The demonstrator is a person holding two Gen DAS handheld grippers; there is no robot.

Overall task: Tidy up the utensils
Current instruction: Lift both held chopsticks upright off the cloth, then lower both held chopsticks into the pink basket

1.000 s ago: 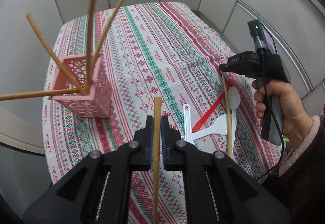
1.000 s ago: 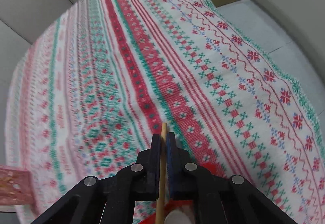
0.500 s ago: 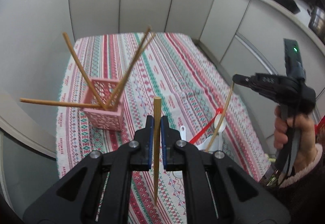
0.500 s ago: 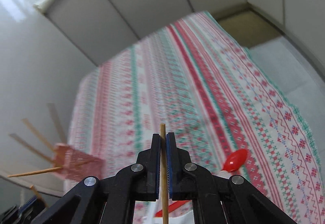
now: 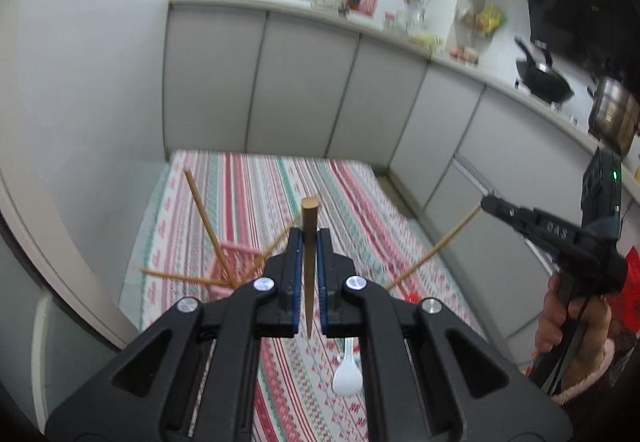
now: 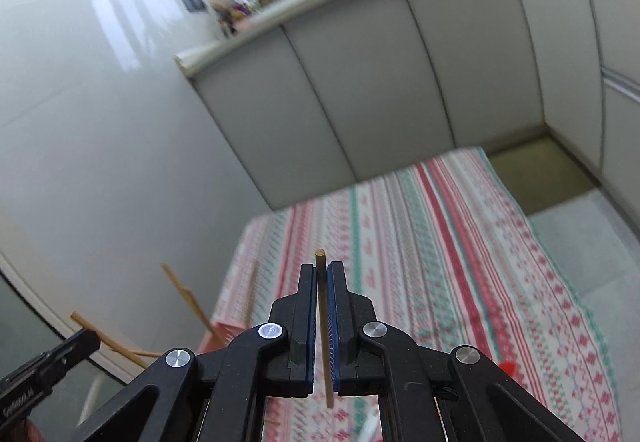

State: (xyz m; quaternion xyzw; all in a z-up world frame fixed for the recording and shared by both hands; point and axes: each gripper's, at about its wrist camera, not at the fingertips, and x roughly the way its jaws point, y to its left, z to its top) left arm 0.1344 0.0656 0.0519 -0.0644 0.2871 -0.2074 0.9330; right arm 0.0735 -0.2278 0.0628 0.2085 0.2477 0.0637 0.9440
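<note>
Above the striped red-green tabletop (image 5: 248,185), a brown wooden chopstick (image 5: 309,242) is pinched by the left gripper (image 5: 308,246) jaws, with the pink perforated basket (image 5: 236,262) at ten o'clock; a thin wooden stick (image 6: 323,306) is pinched by the right gripper (image 6: 322,282).

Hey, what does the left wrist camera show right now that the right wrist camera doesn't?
Only the left wrist view shows the white plastic spoon lying on the cloth, the black wok on the stove, and the right gripper from outside, shut on its thin wooden chopstick.

Only the right wrist view shows the bare floor beyond the table.

Both show the pink lattice basket holding chopsticks, the striped patterned tablecloth, and the left gripper shut on a wooden chopstick.
</note>
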